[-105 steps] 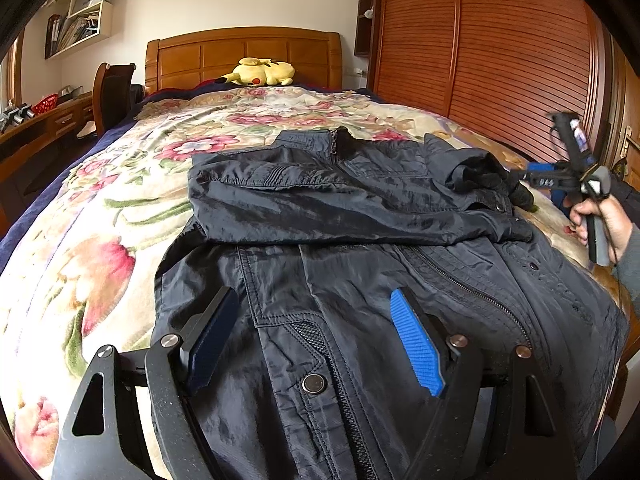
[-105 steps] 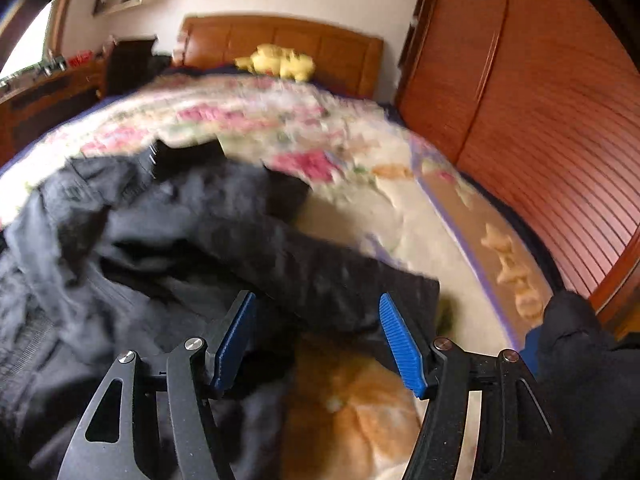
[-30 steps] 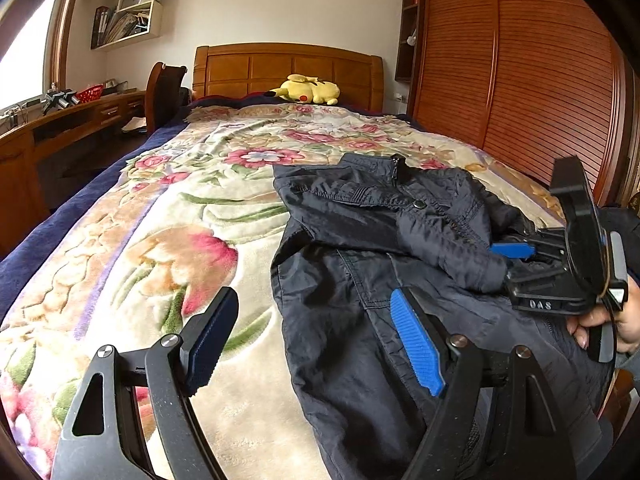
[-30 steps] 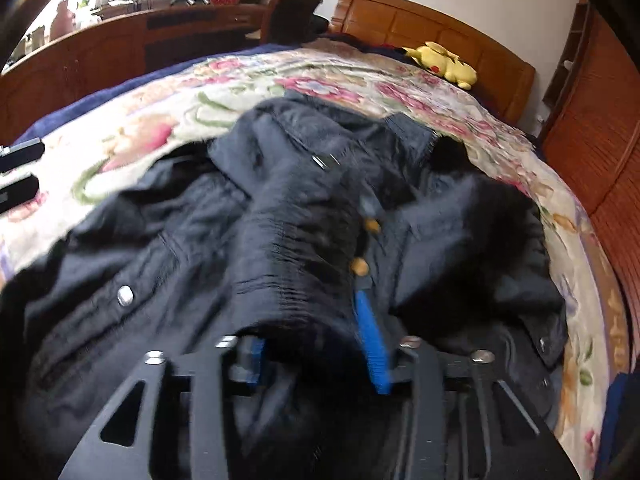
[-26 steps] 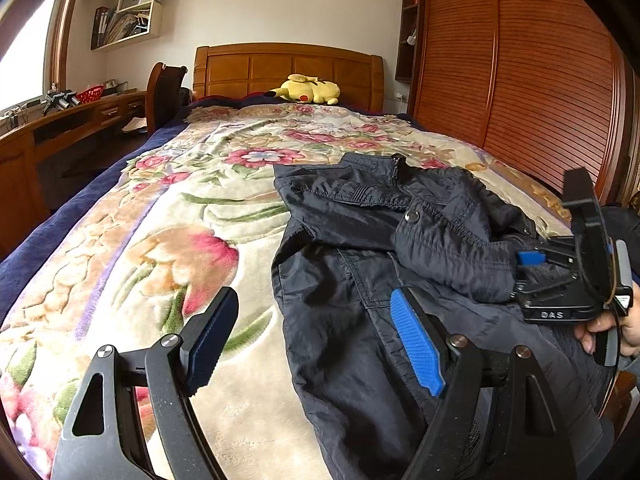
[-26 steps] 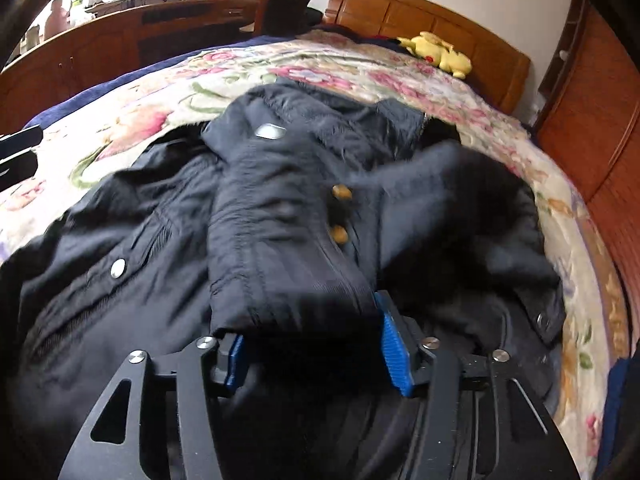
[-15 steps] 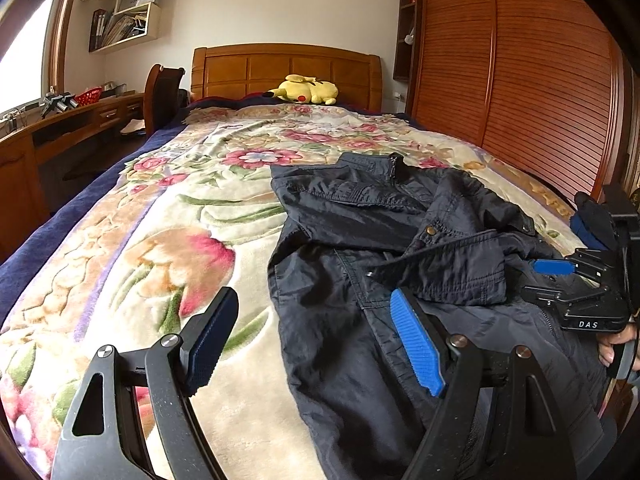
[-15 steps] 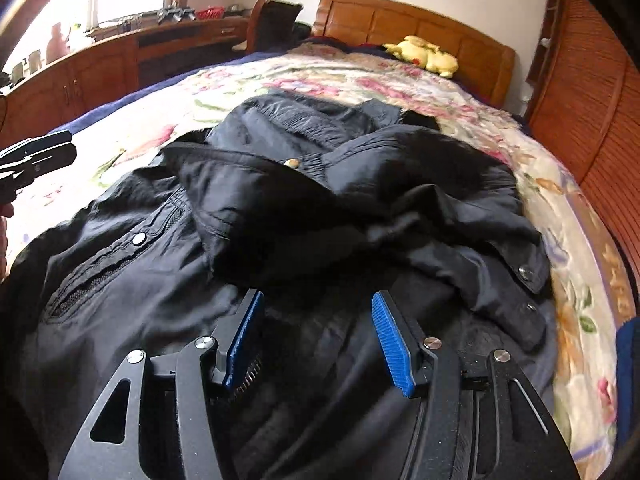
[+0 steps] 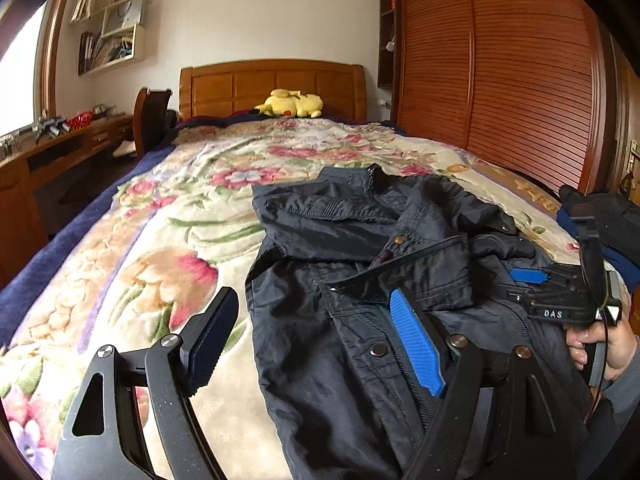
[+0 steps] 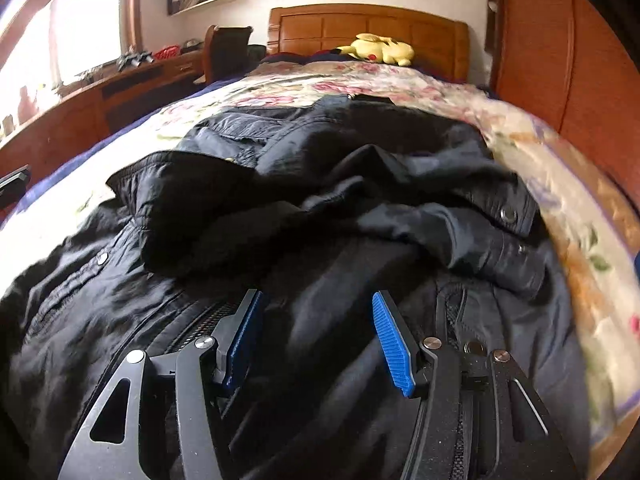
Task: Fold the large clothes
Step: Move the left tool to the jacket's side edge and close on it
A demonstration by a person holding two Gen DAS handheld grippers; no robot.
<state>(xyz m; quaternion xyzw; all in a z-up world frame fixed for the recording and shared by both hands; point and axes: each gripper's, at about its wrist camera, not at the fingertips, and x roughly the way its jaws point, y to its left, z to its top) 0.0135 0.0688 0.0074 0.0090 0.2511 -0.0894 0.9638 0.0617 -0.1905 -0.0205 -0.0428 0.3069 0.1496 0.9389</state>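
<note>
Desk (image 9: 60, 148) and chair (image 9: 150, 116): far left, along the wall, clear of the work.

Bed (image 9: 132, 248): floral blanket; yellow plush toy (image 9: 292, 104) at the headboard.

Left gripper (image 9: 312, 340): jaws spread wide, holding nothing; one pad over bare blanket, the blue pad over the jacket's left edge near the hem.

Jacket (image 9: 360, 280): dark, front up, long axis running from the hem by the grippers to the collar toward the headboard. Both sleeves lie folded across the chest, cuffs overlapping and rumpled.

Right gripper (image 10: 316, 336): jaws parted, empty, low over the lower front panel beside the zip.

Judgement: sleeves in; a hem-to-collar fold likely comes next. The hem lies nearest both grippers, each on its own side, so neither needs to cross.
</note>
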